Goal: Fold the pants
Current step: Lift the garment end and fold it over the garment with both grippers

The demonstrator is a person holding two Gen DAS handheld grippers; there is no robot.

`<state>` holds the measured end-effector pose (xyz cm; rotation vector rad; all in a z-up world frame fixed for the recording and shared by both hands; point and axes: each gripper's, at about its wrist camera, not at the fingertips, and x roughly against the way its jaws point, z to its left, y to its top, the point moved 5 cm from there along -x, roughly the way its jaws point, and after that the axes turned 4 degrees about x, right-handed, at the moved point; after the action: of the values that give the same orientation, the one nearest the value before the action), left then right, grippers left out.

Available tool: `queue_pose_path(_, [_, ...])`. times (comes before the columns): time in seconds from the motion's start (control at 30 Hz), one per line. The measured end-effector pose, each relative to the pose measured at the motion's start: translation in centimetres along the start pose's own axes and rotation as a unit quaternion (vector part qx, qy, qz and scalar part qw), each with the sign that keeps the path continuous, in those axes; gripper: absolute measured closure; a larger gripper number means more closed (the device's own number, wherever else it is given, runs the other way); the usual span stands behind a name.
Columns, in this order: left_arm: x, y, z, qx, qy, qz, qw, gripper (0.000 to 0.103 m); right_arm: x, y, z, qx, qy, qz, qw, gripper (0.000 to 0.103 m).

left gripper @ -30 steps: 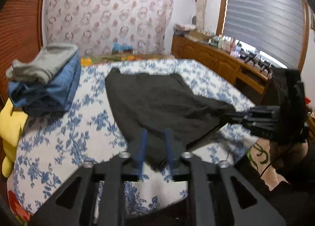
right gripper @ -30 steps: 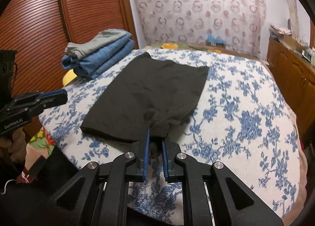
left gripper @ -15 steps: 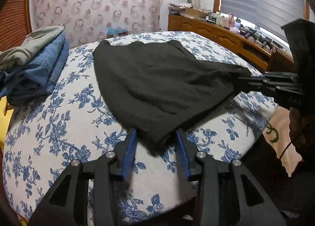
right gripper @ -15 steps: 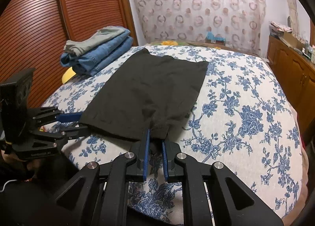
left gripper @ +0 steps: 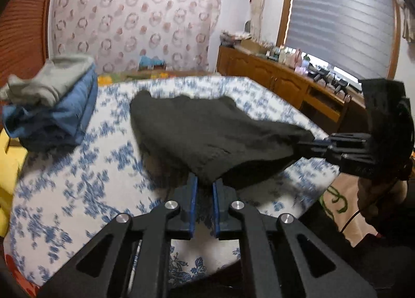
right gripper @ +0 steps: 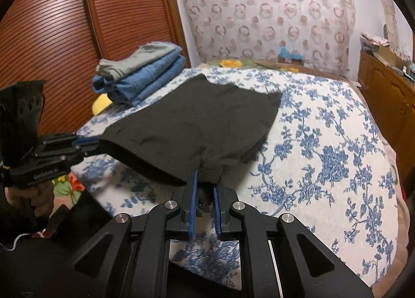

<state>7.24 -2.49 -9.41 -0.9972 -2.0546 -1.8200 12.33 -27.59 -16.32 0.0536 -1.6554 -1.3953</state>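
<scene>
Both claws grip the near hem of the black pants. The left claw is pressed together on one near corner; the right claw pinches the other. The near edge hangs lifted between them, while the far part of the pants lies on the bed ahead of both claws.

Step in hand, as we judge it: carry the near hem forward over the far edge.
- Keep both claws level and evenly apart, so the hem stays taut with no sag between them.
- Travel straight ahead and lower the hem square onto the far edge before letting go.
- Steer clear of the folded stack, which sits ahead and to the left of the left claw.

View differences:
- Left wrist view: shows the right claw to its right, cloth running into it, plus the sideboard; much motion blur.
- Right wrist view: sharper; shows the left claw to its left and the louvred door behind the stack.
</scene>
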Motion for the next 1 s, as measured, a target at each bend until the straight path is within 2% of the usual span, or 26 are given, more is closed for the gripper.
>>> queue_pose_path(0.23, [2.7, 2.6, -0.7, -0.011, -0.007, -0.037, 0.9992, 0.097, 2.4, 1.6, 1.2, 0.013, 0.004, -0.023, 1.0, 0.095])
queue_pose_path(0.53, [4.5, 3.6, -1.6, -0.02, -0.013, -0.053, 0.9983, 0.097, 4.9, 2.6, 1.8, 0.023, 0.004, -0.043, 0.999, 0.095])
queue_pose_path(0.7, [1.6, 4.1, -0.1, -0.01, 0.007, -0.044, 0.999, 0.097, 3.2, 3.3, 1.3, 0.018, 0.0, -0.043, 0.999, 0.095])
queue_pose_path(1.0, [-2.7, 6.1, 1.7, -0.014, 0.033, -0.04, 0.9986, 0.097, -2.2, 5.7, -2.0, 0.001, -0.028, -0.026, 0.999, 0.095])
